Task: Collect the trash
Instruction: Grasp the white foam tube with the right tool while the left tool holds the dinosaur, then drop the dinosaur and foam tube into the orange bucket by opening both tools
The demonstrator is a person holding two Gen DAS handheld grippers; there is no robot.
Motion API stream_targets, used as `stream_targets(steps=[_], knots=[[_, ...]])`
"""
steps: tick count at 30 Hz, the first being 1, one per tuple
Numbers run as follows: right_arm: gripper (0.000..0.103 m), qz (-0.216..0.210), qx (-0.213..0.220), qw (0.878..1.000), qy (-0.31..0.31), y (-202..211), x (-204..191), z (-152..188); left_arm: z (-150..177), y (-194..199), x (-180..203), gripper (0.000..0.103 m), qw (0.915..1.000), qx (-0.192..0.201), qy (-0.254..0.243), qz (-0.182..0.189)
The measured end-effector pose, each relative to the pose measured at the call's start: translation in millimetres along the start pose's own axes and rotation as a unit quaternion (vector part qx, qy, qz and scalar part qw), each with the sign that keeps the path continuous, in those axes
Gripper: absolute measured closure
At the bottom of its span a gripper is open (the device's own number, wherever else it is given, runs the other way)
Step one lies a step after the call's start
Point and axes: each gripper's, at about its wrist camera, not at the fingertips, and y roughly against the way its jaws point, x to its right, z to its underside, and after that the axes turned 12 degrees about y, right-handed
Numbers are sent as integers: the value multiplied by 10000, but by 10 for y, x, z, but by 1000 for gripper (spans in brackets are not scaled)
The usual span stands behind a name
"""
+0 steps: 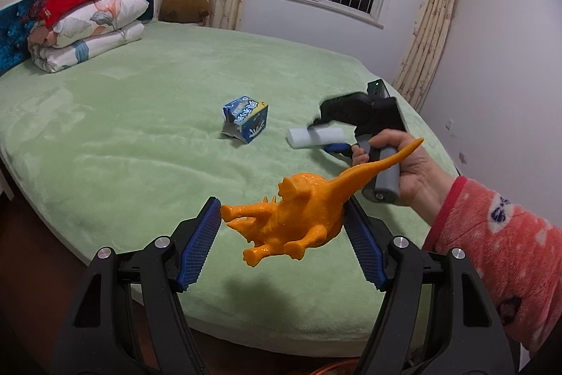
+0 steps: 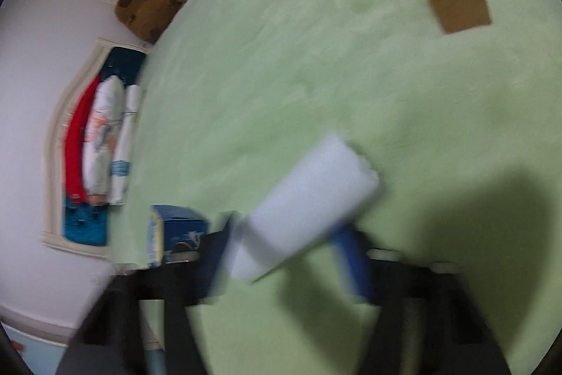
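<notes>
Left wrist view: the left tongs stand about two-thirds open with an orange toy dinosaur spanning the gap, snout against the left pad, rump against the right. It hangs clear of the green bed, so the pads carry it. Hard moulded plastic by the look; light, stiff, a bit glossy and likely to pivot when held end to end. A grip across the belly would sit firmer.

Further out on the blanket, a crumpled blue-and-white carton lies by itself near mid-bed. It looks empty and dented: light, thin-walled, likely to crush under a hard squeeze. Best taken across its flat sides.

Just right of it, the right tongs, held by a hand in a pink spotted sleeve, hold a white foam block.

Right wrist view: blurred. The foam block sits crosswise between the blue pads of the right tongs, which stand less than half open and grip it near one end. Foam is very light, soft and springy; it compresses rather than slips. The carton shows at the left pad's side, and a brown cardboard box lies well apart up the bed.
</notes>
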Motion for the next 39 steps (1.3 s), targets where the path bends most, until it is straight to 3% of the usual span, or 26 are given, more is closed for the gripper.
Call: stream_targets(steps=[1, 7, 13, 21, 24, 33, 39], knots=[[67, -33, 15, 10000, -9, 18, 33, 7, 7, 9, 1, 34, 10000, 0, -4, 1], [82, -205, 298, 9983, 451, 461, 76, 103, 38, 94, 68, 34, 10000, -21, -48, 56], [83, -409, 658, 9884, 1303, 1216, -80, 363, 84, 312, 214, 34, 9998, 35, -83, 155], [83, -729, 617, 9653, 2430, 2390, 33, 1307, 323, 740, 506, 34, 9992, 99, -246, 295], [83, -781, 529, 9597, 2647, 2637, 122, 1675, 485, 897, 612, 34, 9988, 81, -279, 404], [83, -683, 137, 9486, 3087, 2991, 465, 2657, 1035, 1198, 741, 34, 9972, -254, -280, 640], [83, -513, -401, 9432, 3258, 2836, 694, 3229, 1556, 1174, 669, 34, 9938, -907, -292, 579]])
